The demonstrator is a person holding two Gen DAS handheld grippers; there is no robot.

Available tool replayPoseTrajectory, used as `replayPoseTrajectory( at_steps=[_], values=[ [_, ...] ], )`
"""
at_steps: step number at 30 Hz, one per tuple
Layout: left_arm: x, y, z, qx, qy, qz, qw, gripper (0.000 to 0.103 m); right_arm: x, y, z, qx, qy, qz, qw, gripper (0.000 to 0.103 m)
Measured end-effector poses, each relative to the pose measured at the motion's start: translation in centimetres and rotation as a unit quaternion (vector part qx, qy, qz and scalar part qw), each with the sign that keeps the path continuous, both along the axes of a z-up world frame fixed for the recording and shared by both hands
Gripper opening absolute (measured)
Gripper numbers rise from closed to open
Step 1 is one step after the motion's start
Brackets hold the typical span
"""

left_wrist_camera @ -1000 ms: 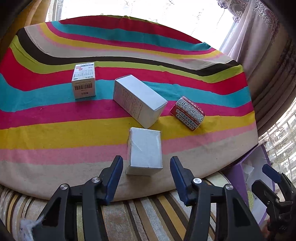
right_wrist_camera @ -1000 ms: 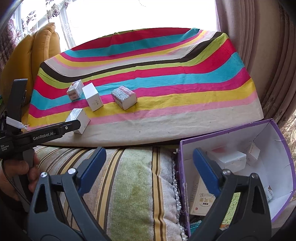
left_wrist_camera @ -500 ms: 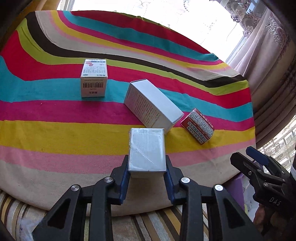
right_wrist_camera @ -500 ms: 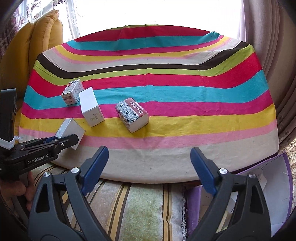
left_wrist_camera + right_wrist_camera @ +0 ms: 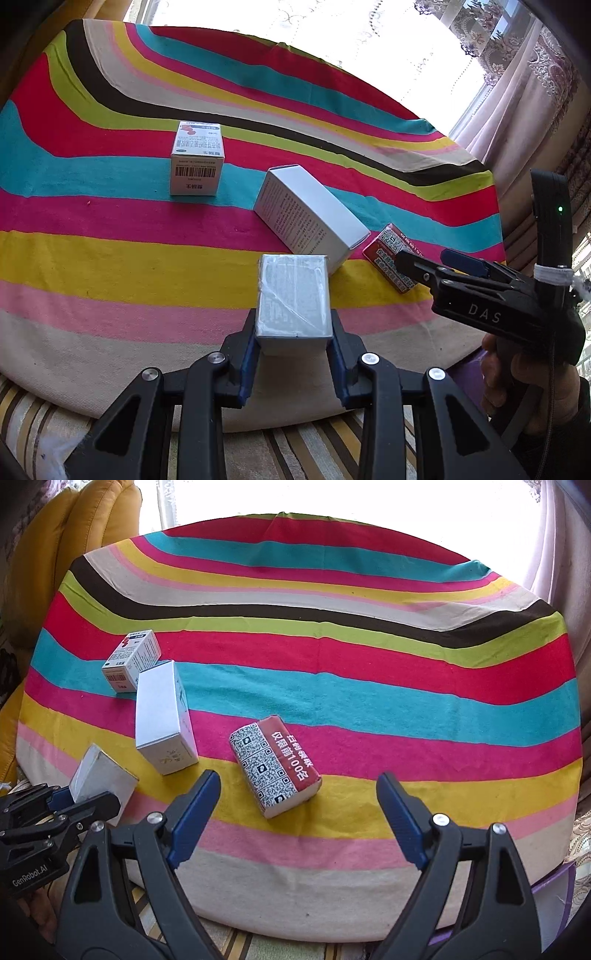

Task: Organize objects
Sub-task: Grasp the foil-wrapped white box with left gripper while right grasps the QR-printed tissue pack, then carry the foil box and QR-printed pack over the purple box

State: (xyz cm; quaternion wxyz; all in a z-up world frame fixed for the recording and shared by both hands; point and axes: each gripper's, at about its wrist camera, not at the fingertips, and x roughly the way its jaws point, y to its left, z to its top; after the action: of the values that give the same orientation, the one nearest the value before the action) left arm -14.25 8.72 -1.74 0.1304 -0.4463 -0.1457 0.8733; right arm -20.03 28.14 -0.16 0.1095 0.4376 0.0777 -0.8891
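While the left gripper (image 5: pixel 294 350) has its blue pads clamped on the near end of the small wrapped white box (image 5: pixel 293 301), that box sits low-centre in the left wrist view, at the near edge of the striped cloth (image 5: pixel 110 266). Right gripper (image 5: pixel 297 814) is wide apart w/ jaws closing, nothing btwn them yet; the red QR-print pack (image 5: pixel 276 766) lies just beyond the tips, toward 12 o'clock.

Outward from the held box: tall white box (image 5: pixel 310 216) at 12–1 o'clock, almost touching its far end. Barcode box (image 5: pixel 197 162) at 11 o'clock, well apart. In the right view, the left gripper and its box show at 9 o'clock.

Risks, as I judge them:
- Grip is on the box's near end only, so it may pivot or slip if lifted fast; the film wrap looks slick.
- Lifting fwd could nudge the tall white box.
- The red pack lies skewed to the right jaws, so they could catch a corner and spin it.
- The two grippers are close, so the tools could clash.
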Motion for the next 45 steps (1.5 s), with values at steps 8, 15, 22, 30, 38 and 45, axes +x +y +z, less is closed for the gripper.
replayPoseTrajectory(
  at_steps=[8,15,22,30,38,45],
  values=[
    [-0.1,0.0,-0.1,-0.002,0.002,-0.001,1.0000,0.035,-1.4,-0.3,-1.9,-0.010,-0.035,0.002,0.999,0.070],
    [0.0,-0.1,-0.2,0.000,0.002,-0.001,1.0000,0.035,-1.1,-0.3,-2.2,-0.009,-0.037,-0.007,0.999,0.052],
    [0.1,-0.1,0.0,0.000,0.006,0.000,1.0000,0.035,0.8,-0.1,-1.3,-0.006,-0.020,-0.026,0.999,0.052],
    [0.7,0.4,0.6,-0.006,0.022,0.000,0.9997,0.035,3.4,0.3,-0.5,-0.008,-0.012,-0.039,0.999,0.052],
    [1.1,0.8,1.3,-0.010,0.039,-0.006,0.9992,0.035,5.7,0.7,-0.2,-0.006,-0.010,-0.057,0.998,0.052],
    [2.0,2.2,2.4,-0.003,0.056,-0.034,0.9979,0.035,7.5,2.0,0.5,-0.017,-0.007,-0.075,0.997,0.052]
  ],
)
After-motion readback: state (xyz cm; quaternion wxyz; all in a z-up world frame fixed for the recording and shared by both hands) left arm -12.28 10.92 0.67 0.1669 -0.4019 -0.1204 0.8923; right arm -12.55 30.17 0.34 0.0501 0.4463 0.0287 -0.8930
